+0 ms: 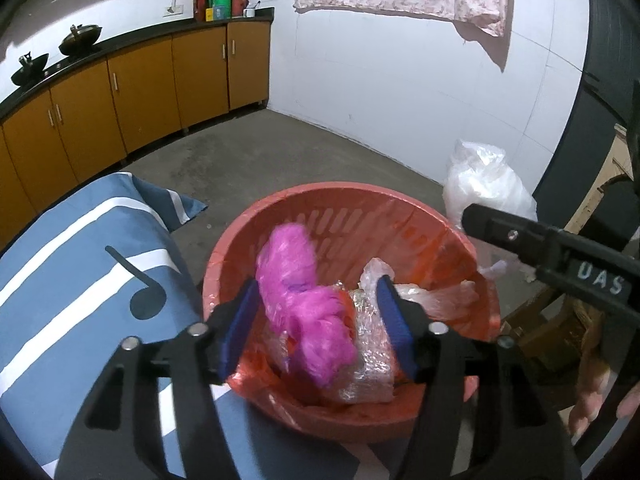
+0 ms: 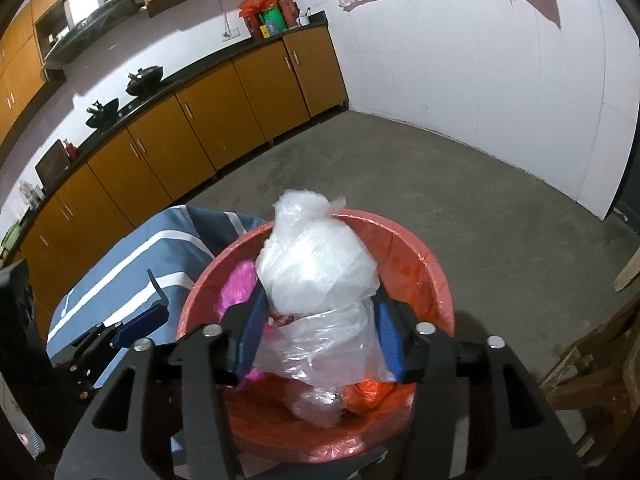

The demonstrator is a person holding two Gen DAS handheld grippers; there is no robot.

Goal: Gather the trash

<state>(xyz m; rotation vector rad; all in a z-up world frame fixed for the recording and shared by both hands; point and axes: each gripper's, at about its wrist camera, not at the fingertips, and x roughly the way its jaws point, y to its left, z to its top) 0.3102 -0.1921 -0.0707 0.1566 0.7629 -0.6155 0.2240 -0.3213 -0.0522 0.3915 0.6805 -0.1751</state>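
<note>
The left gripper (image 1: pixel 320 320) hangs over the red basket (image 1: pixel 280 216), its blue pads (image 1: pixel 240 328) spread with a blurred pink plastic bag (image 1: pixel 300 300) between them; the pads do not seem to press it, and the bag's lower end lies on crumpled clear wrap in the basket. The right gripper (image 2: pixel 320 336) also sits above the basket (image 2: pixel 420 264), at 3 o'clock from the left one. A white plastic bag (image 2: pixel 316 272) stands between its blue pads (image 2: pixel 388 336); whether they pinch it I cannot tell. The basket is lined with red film. At 9 o'clock from it lies a blue striped cloth (image 1: pixel 80 264). Farther off, at 11 o'clock, orange cabinets (image 2: pixel 208 120) run under a dark counter holding pots (image 2: pixel 144 78).
</note>
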